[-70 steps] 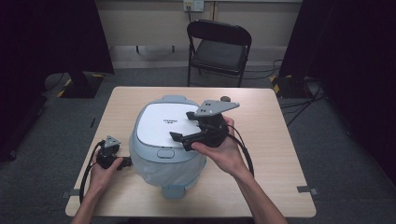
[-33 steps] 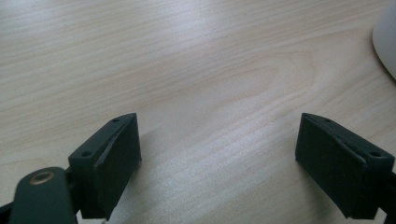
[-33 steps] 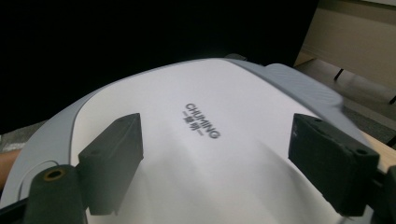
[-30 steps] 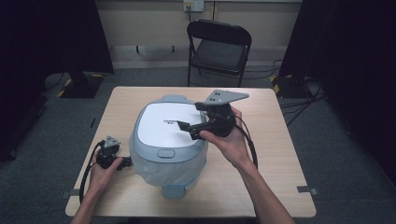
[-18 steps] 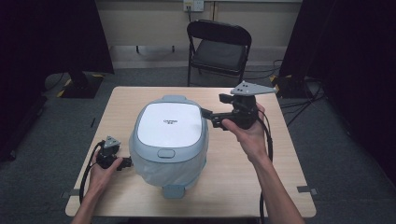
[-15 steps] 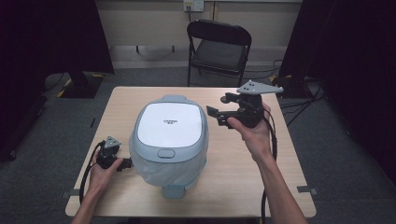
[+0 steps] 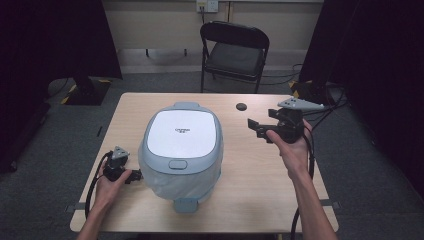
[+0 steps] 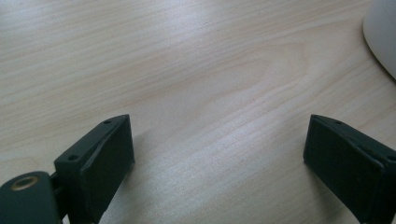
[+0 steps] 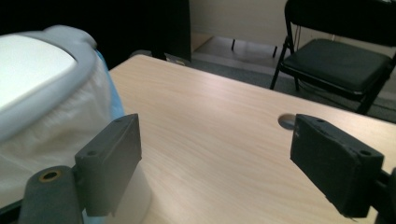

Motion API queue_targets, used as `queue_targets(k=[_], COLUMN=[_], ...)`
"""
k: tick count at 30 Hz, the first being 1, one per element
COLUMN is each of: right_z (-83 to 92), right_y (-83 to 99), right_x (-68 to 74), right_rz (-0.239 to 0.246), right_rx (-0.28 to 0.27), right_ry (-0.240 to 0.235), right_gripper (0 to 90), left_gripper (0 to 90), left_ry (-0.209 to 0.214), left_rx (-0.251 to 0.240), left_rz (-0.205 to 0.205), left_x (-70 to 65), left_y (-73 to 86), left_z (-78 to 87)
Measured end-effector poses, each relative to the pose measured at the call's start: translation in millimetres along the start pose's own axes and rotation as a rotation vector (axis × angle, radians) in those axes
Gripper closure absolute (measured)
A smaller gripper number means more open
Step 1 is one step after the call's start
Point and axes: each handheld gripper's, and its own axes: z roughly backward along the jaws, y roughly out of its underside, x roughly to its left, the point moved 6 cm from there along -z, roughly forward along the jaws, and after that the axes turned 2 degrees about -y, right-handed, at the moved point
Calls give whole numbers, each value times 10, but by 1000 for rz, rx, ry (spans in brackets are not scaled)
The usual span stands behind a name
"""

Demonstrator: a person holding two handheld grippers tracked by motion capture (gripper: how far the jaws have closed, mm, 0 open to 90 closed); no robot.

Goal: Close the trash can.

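1. Since the earlier frames, the right tool has lifted off the rice cooker's lid and swung out to the right; the left tool has stayed put at the cooker's lower left.
2. At the worktop's left front, the left hand rests with the left tool pointing at the cooker's base, just beside it.
3. Seen from the left gripper view, its jaws stand wide apart over bare wood, with the cooker's white wall at the upper right corner.
4. In the middle sits the rice cooker, lid shut, pale blue with a white top panel.
5. A small round hole lies in the worktop behind the right tool.
6. To the right, the right hand holds its tool raised above the worktop, apart from the cooker, jaws wide and empty.
7. Beyond the worktop stands a black folding chair.
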Motion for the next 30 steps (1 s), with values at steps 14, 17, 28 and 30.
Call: queue_targets(k=[14,17,28,30], right_z=[-12,-27,-140,-157], right_y=[593,720,1305,1418], right_x=[-405,-466,-631,-668], right_rz=[-79,-94,-114,-124], right_rx=[101,122,240,265], right_ry=[97,115,163,168], right_gripper=[154,154,172,171], left_gripper=[80,80,80,80], left_ry=[1,1,1,0], left_rx=[-1,-1,-1,0], left_rz=[0,0,0,0], left_x=[0,0,0,0], left_y=[0,0,0,0], left_z=[0,-1,-1,0])
